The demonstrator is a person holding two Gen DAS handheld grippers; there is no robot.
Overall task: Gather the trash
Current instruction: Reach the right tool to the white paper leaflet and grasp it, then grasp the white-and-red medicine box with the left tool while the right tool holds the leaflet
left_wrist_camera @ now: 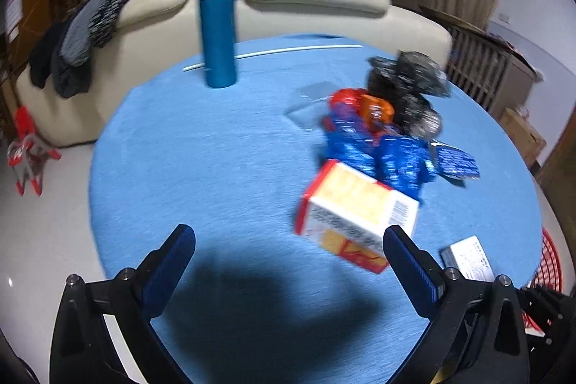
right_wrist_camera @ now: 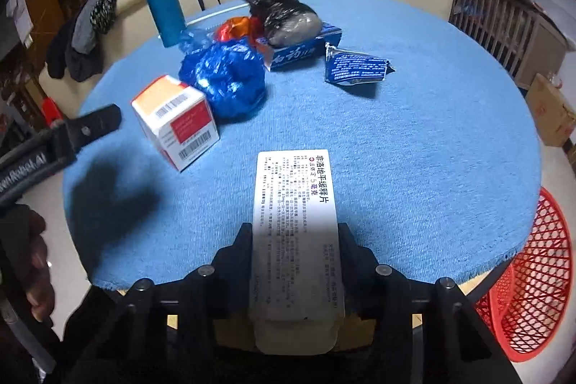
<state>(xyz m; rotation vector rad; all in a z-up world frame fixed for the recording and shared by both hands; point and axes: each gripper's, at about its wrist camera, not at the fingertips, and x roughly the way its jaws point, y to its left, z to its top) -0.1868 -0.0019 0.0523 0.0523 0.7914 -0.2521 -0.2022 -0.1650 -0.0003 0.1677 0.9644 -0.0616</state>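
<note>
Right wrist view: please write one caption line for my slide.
Right claw shut on a white medicine box above the blue round table, red mesh basket beside it.

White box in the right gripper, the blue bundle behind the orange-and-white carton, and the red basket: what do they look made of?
White box: thin printed cardboard, matte, with flat faces and a folded end flap. Blue bundle: likely thin plastic film, glossy, crinkled, with bright highlights. Red basket: probably moulded plastic, an even open lattice with a slight sheen.
</note>
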